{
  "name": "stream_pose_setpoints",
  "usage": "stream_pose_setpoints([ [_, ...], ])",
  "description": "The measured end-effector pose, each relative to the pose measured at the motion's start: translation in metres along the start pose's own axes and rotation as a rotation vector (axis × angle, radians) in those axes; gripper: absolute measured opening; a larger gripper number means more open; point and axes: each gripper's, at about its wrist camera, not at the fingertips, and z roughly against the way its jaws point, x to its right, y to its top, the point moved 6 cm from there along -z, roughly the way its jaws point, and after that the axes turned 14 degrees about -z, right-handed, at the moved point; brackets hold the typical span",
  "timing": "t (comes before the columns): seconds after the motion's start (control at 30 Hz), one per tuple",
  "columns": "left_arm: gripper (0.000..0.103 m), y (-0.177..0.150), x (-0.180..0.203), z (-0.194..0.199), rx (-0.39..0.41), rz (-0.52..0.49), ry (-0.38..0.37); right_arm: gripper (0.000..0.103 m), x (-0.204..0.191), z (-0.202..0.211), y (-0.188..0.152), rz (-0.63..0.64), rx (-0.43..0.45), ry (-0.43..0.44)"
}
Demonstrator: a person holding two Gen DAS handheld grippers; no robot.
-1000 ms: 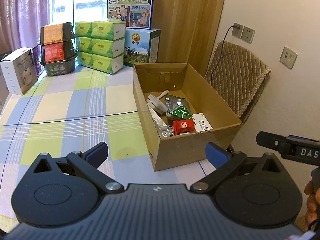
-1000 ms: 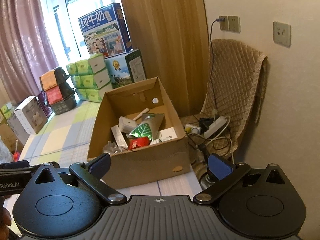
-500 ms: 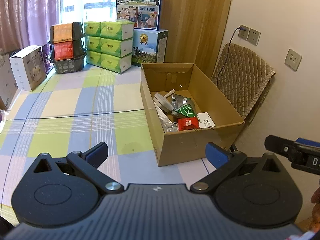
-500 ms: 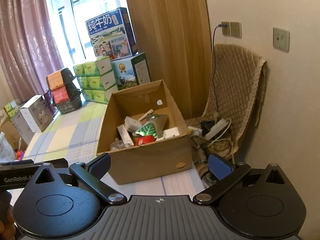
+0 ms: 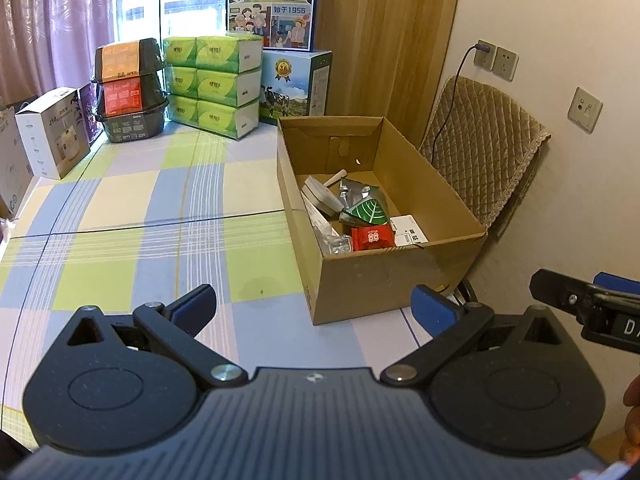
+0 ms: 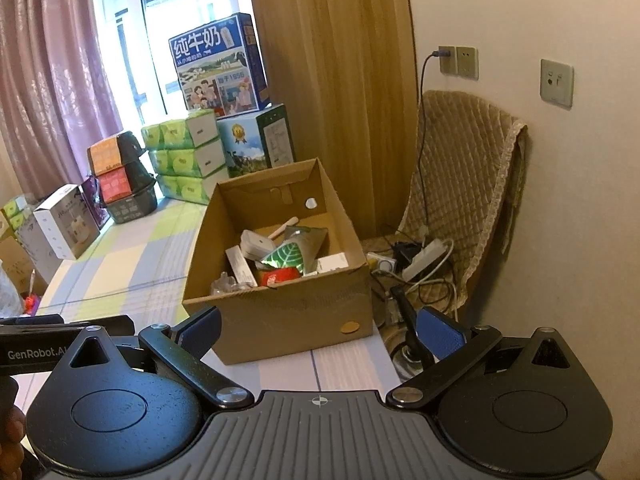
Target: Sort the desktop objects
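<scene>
An open cardboard box (image 5: 400, 272) (image 6: 296, 312) stands at the right edge of the checked tablecloth (image 5: 160, 208). Inside lie a red packet (image 5: 372, 237), a green leaf-print pouch (image 5: 366, 213) (image 6: 286, 254), a round grey tin (image 5: 318, 196), a white card (image 5: 410, 229) and clear wrapping (image 5: 336, 242). My left gripper (image 5: 314, 306) hangs open and empty, well short of the box. Also open and empty, my right gripper (image 6: 320, 330) hovers in front of the box's near wall. Each gripper shows at the edge of the other's view.
At the table's far end stand green tissue packs (image 5: 216, 84), milk cartons (image 5: 296, 84), stacked black bowls (image 5: 128, 92) and a white box (image 5: 54, 136). A quilted chair (image 6: 460, 200) with a power strip (image 6: 424, 258) and cables sits right of the table, against the wall.
Both grippers have drawn back and up from the box, which now looks smaller and farther away. Both stay open and empty.
</scene>
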Motion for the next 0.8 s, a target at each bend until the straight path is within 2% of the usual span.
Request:
stream_pose_setpoints([
  [0.8,0.102,-0.0052,0.0073,-0.0071,-0.026,-0.012,-0.022,0.101,0.0049,-0.0035,-0.0060,-0.008,-0.014,-0.012],
])
